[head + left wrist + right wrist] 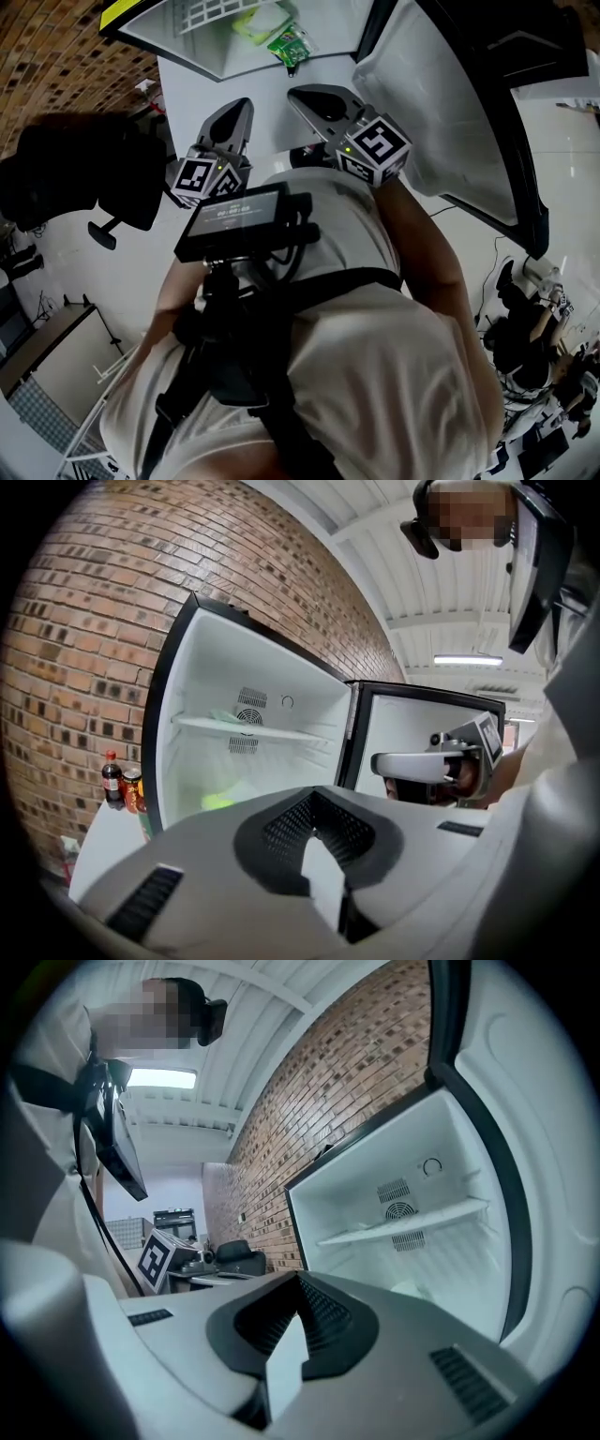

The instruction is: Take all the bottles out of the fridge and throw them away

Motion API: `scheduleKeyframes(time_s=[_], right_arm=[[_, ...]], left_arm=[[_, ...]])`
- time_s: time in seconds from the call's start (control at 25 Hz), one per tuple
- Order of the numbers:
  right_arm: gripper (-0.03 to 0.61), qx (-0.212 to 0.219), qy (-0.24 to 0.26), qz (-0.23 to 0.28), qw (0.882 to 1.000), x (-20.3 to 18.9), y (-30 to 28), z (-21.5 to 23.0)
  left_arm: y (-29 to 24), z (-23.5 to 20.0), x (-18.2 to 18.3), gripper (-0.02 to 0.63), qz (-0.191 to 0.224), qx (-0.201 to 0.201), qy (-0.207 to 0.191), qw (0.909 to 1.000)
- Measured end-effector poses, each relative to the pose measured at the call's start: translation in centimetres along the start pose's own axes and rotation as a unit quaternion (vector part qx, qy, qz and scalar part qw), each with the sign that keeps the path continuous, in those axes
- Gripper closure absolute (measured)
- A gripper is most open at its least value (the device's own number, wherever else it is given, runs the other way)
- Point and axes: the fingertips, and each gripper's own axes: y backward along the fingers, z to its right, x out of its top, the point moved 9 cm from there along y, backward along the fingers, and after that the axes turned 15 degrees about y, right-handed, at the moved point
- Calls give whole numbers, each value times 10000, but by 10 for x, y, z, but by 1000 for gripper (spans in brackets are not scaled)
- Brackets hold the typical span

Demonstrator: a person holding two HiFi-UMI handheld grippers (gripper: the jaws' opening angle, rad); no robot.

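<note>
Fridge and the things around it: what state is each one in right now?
Fridge, door wide open.
Green bottle, lying inside the fridge.
Dark soda bottle, upright outside, beside the fridge.
Left gripper, fingers shut, empty.
Right gripper, fingers shut, empty.

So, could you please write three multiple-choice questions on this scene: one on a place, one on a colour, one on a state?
1. Where does the dark bottle stand?
A) on the shelf inside the fridge
B) outside the fridge, at its left in the left gripper view
C) on top of the fridge

2. What colour is its cap?
A) red
B) blue
C) white

3. How is the fridge door?
A) shut
B) open
C) taken off

Answers: B, it stands beside a can by the brick wall; A, the cap shows red; B, the inside and its shelf are in plain sight.
</note>
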Motion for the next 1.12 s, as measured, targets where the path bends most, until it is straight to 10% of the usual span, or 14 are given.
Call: scheduleKeyframes(time_s=[0.6,0.8,0.92,1.12], right_arm=[[578,-158,-126,-45,9998,-4,3,13],[578,-210,-164,8,9996,-6,5,13],[578,-193,-164,17,9997,-6,6,14],[578,-255,-238,154,9993,-7,8,13]], left_arm=[[-22,-21,3,611,-523,715,-196,9959],[-34,-27,27,611,-500,1005,-1470,9828],[-53,-18,62,609,-613,1225,-3101,9408],[-90,-16,123,606,-709,1718,-5314,8264]])
